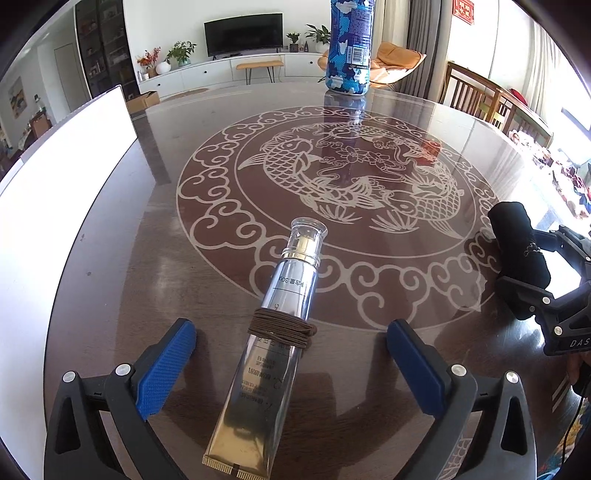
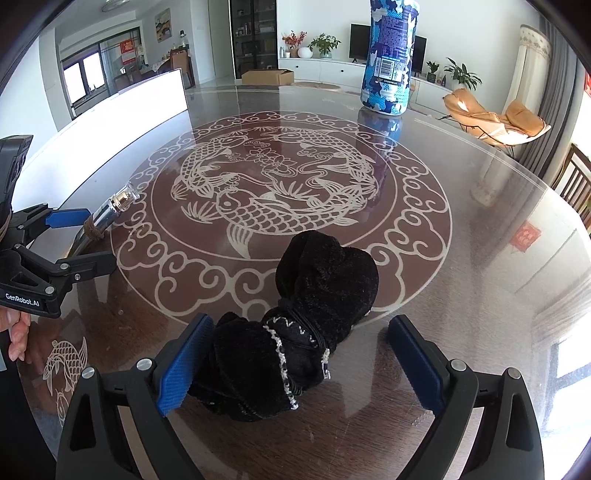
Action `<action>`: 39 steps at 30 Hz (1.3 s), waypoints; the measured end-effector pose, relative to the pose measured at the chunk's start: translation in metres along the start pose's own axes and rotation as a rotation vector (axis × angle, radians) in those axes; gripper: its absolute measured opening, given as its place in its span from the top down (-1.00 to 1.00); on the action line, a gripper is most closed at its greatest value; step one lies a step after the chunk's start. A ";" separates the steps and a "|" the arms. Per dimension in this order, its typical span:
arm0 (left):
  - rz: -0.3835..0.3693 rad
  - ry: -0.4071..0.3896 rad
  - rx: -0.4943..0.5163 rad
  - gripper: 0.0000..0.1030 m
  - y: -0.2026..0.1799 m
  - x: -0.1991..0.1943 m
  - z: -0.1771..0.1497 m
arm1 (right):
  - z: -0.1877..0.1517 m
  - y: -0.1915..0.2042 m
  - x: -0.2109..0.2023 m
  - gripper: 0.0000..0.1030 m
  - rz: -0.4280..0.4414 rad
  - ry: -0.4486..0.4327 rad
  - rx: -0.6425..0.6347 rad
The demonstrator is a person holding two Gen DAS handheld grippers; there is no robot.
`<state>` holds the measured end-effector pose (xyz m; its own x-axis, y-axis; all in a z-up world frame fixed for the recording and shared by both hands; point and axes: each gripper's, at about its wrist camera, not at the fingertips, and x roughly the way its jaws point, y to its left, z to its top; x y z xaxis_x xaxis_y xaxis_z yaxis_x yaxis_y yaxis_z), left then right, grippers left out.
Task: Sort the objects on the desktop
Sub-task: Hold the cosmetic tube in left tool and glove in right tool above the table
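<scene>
The desk [image 1: 129,258] is dark wood under a glossy, mirror-like top with pale etched fish patterns. On it lies a silver tube [image 1: 258,365], shiny and metallic, with a clear plastic cap and a brown elastic cord [image 1: 284,326] wound round it. Beside the tube, a black cloth bundle [image 2: 295,332] looks soft, matt and fuzzy.

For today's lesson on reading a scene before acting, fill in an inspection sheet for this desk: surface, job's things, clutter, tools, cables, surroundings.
Surface: glossy round table with a carp pattern.
Job's things: silver tube lying flat, brown cord wound round it; black cloth bundle; blue can upright at the far edge.
Clutter: white board on the table's edge.
Tools: left tool open astride the tube, clear of it; right tool open, its left pad against the bundle.
Cables: nothing seen.
Surroundings: television, plants, orange chair.
</scene>
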<state>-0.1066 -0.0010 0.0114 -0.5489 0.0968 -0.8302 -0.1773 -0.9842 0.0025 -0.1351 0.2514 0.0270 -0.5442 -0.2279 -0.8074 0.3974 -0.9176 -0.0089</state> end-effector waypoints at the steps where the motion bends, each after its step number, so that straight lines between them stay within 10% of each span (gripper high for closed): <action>1: 0.000 0.000 0.000 -1.00 0.000 0.000 0.000 | 0.000 0.000 0.000 -0.86 0.000 0.000 0.000; 39: 0.000 0.000 0.000 -1.00 0.000 0.000 0.000 | 0.000 -0.001 0.000 -0.91 0.017 -0.002 0.012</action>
<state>-0.1069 -0.0013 0.0113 -0.5492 0.0968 -0.8300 -0.1771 -0.9842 0.0024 -0.1355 0.2527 0.0269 -0.5388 -0.2438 -0.8064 0.3973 -0.9176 0.0120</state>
